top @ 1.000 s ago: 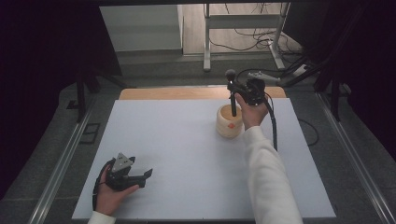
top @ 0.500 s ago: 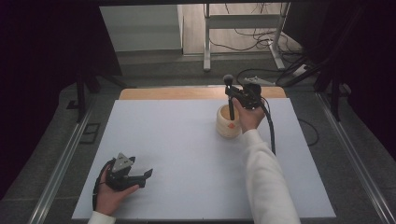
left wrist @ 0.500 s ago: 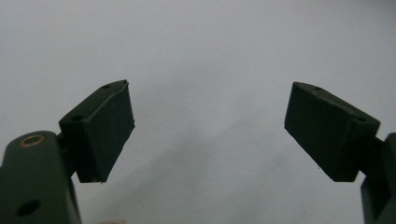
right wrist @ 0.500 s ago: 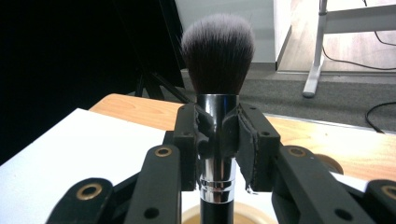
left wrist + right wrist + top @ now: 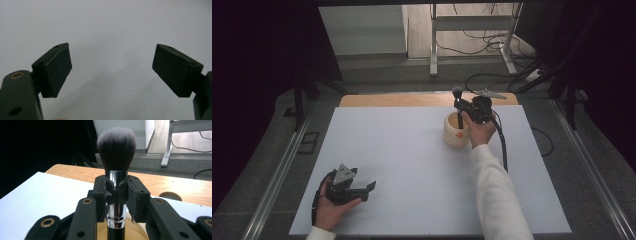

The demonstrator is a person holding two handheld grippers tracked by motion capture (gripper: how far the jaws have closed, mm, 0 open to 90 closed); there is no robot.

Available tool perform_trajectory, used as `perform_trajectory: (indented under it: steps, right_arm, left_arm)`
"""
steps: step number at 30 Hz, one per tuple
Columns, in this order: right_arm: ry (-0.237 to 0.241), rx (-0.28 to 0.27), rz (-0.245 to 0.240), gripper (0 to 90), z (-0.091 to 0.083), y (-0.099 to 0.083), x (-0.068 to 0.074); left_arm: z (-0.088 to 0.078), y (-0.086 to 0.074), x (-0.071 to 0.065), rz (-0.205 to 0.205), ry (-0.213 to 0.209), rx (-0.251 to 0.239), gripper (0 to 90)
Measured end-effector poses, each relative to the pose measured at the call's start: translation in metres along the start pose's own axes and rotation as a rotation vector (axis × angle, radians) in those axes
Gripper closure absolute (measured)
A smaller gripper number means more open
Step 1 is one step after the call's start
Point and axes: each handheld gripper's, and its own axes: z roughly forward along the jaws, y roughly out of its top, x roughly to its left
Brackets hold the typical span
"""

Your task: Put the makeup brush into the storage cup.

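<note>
Right gripper (image 5: pixel 116 195): clamped on brush (image 5: pixel 116 150) at the silver ferrule, pads pressed against it on both sides. Brush upright, bristle head above the jaws, dark handle running down below them. Cup (image 5: pixel 456 131) directly beneath: cream rim visible under the jaws in the right gripper view, handle end dipping into its mouth in the high view. Small orange mark on the cup's near wall. Right hand (image 5: pixel 482 131) wrapped around the gripper body, just beside the cup on its right; cable trailing back along the white sleeve (image 5: pixel 499 195). Beyond the gripper: white mat (image 5: pixel 412 150), then a strip of wooden table (image 5: pixel 175 185), then grey floor with a metal stand and loose cables.

Left gripper (image 5: pixel 111 72): jaws spread wide, nothing between the pads; plain white mat ahead of them. In the high view, left gripper (image 5: pixel 357 189) low over the mat's near left corner, held in the left hand (image 5: pixel 332 210), grey three-cornered plate on top, jaws pointing rightward. Well apart from cup and brush.
</note>
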Motion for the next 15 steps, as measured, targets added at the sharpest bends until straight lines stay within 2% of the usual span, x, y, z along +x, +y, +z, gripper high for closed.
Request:
perform_trajectory:
  steps: [6,8,10,12,15]
  right_arm:
    - [0.008,0.009,-0.012,67.9,-0.0023,-0.0047,-0.001]
    - [0.021,0.01,-0.011,55.1,-0.0028,-0.006,-0.0013]
    - [0.006,0.018,-0.013,37.7,-0.0034,-0.0066,0.0004]
    - [-0.022,0.03,-0.029,29.9,-0.0047,-0.0063,0.0031]
    - [-0.016,0.046,-0.039,23.0,-0.0069,-0.005,0.0049]
  left_arm:
    - [0.0001,0.0001,-0.0004,0.002,0.0,-0.001,16.1]
    - [0.0002,0.0001,-0.0003,0.002,0.0,0.0,16.1]
    - [0.0004,0.0001,-0.0003,0.001,-0.001,0.0,16.1]
    - [0.0003,0.0002,-0.0005,0.003,-0.001,0.001,16.1]
    - [0.0001,0.0004,-0.0009,0.006,0.0,0.004,16.1]
